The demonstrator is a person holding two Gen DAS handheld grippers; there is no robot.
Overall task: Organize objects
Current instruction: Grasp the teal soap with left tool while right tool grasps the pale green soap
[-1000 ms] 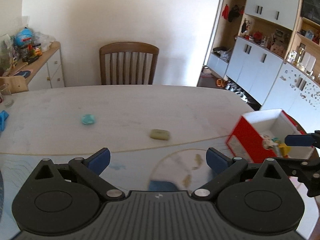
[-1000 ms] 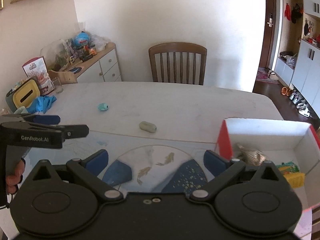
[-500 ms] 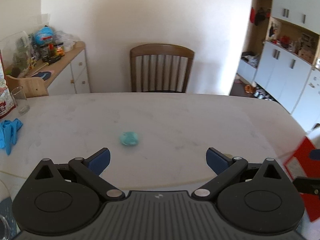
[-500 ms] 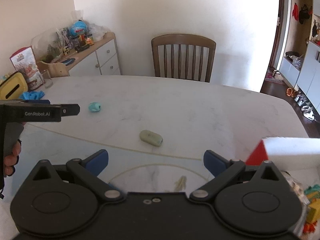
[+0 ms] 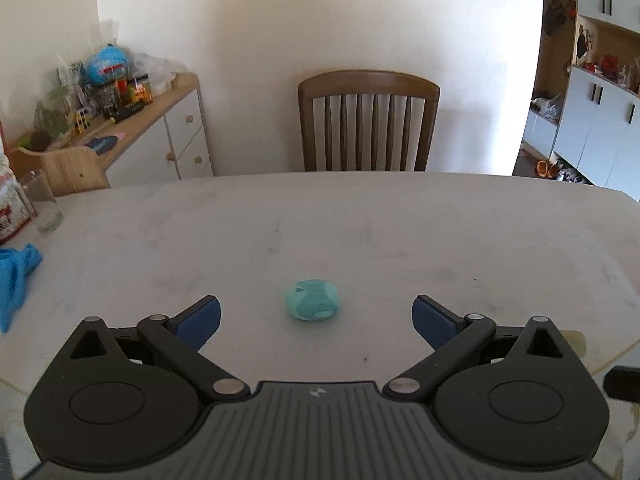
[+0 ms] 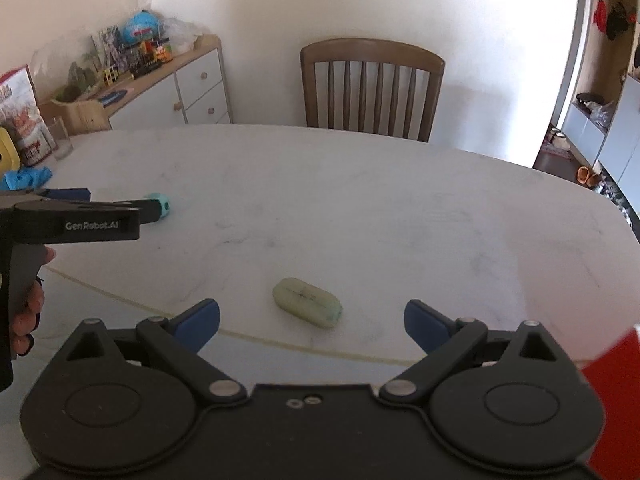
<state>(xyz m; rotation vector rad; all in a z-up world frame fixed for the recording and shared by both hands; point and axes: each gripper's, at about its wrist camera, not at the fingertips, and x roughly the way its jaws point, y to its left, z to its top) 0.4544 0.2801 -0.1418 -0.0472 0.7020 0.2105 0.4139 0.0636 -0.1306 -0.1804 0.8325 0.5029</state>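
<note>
A small teal rounded toy [image 5: 312, 300] lies on the white marble table [image 5: 360, 220], just ahead of my open, empty left gripper [image 5: 316, 316], centred between its blue pads. The toy also shows in the right wrist view [image 6: 162, 206], partly hidden behind the left gripper's body. A pale green oblong piece [image 6: 307, 302] lies on the table just ahead of my open, empty right gripper [image 6: 312, 316]. A corner of the red box [image 6: 612, 396] shows at the right edge of the right wrist view.
A wooden chair [image 5: 368, 120] stands at the table's far side. A drinking glass [image 5: 42, 208], a blue glove [image 5: 16, 280] and a snack bag stand at the table's left end. A cluttered sideboard [image 5: 152, 136] is beyond. Cabinets and shoes are at the right.
Both grippers have moved forward over the table and away from the red box. The left one now faces the teal toy closely, the right one the green piece. Both stay open.
</note>
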